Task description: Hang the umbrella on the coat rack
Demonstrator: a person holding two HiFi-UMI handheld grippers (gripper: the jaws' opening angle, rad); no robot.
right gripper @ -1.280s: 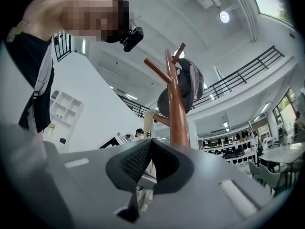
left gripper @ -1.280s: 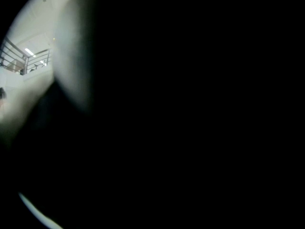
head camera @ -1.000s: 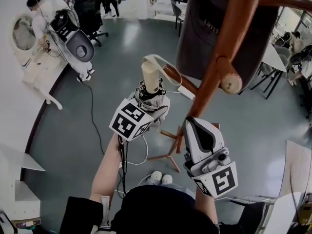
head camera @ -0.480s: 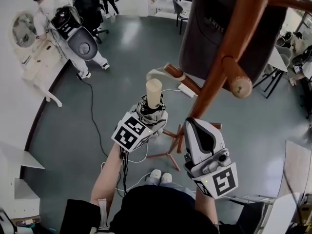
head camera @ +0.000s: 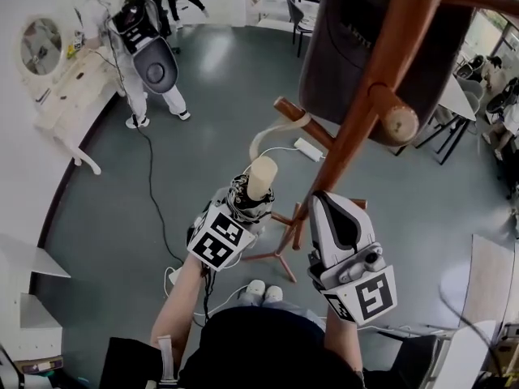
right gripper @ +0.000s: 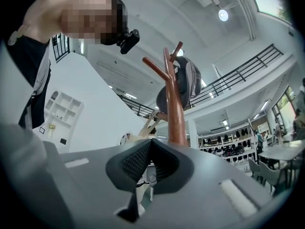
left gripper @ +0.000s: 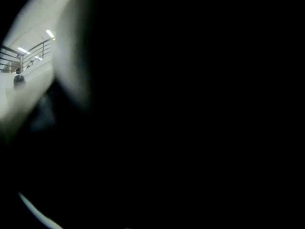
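In the head view my left gripper [head camera: 242, 211] is shut on the folded dark umbrella [head camera: 250, 201], whose beige handle [head camera: 261, 176] points up. The pale wrist strap [head camera: 278, 130] runs from the handle to the lower peg [head camera: 298, 120] of the brown coat rack [head camera: 357, 128] and seems looped over it. The left gripper view is almost wholly black, blocked by the umbrella. My right gripper [head camera: 326, 203] [right gripper: 149, 152] is shut with nothing in it, close beside the rack's pole [right gripper: 176, 112].
A dark bag [head camera: 365, 39] [right gripper: 184, 87] hangs high on the rack. The rack's feet [head camera: 274, 254] stand by my shoes. A person with gear [head camera: 144, 43] stands at the back left near a white counter [head camera: 69, 96]. A cable [head camera: 150, 177] crosses the floor.
My left gripper has sunk with the umbrella and come nearer to me; the strap now stretches up to the lower peg. The right gripper has stayed put. The person at the back has shifted.
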